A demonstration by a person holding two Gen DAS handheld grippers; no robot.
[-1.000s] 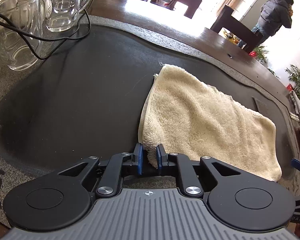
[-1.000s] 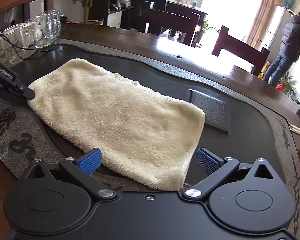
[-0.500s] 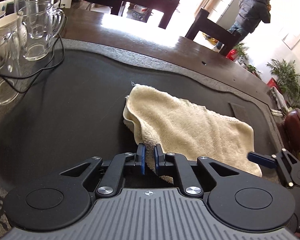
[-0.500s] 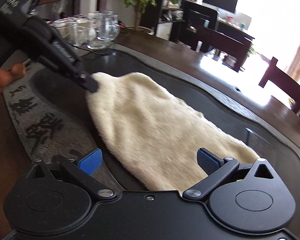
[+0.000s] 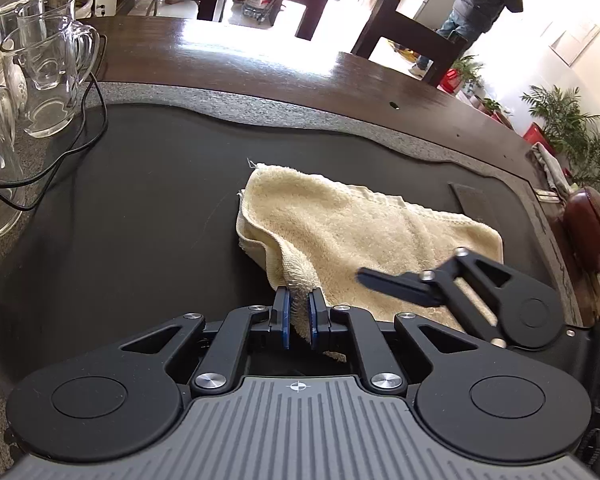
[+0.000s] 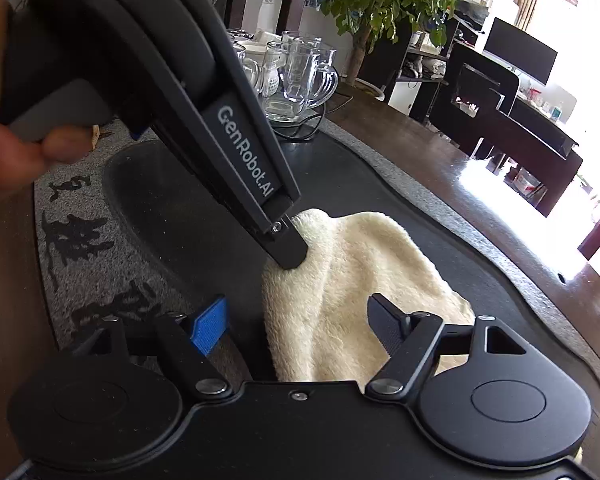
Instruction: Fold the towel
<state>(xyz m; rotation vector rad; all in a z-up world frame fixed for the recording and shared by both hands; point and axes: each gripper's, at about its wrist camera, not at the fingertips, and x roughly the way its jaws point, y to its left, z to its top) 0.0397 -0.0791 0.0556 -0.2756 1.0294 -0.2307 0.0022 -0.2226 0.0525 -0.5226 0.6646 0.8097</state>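
A cream terry towel (image 5: 352, 220) lies on a black mat (image 5: 140, 208), its near left corner lifted. My left gripper (image 5: 299, 316) is shut on that corner and holds it above the rest of the towel. In the right wrist view the towel (image 6: 352, 280) rises to the left gripper (image 6: 290, 254), which pinches its tip from the upper left. My right gripper (image 6: 300, 330) is open, fingers spread on either side of the towel's near end. The right gripper also shows in the left wrist view (image 5: 440, 280), over the towel's near right part.
Several glass mugs (image 5: 52, 80) and a black cable (image 5: 72, 140) stand at the mat's far left. A dark flat pad (image 5: 474, 200) lies on the mat beyond the towel. The wooden table's edge (image 5: 420, 96) runs behind. A brown pouch (image 5: 592, 220) sits at far right.
My left gripper has lifted the towel corner and carried it to the right, over the towel. My right gripper has turned left and moved close around the towel's near end.
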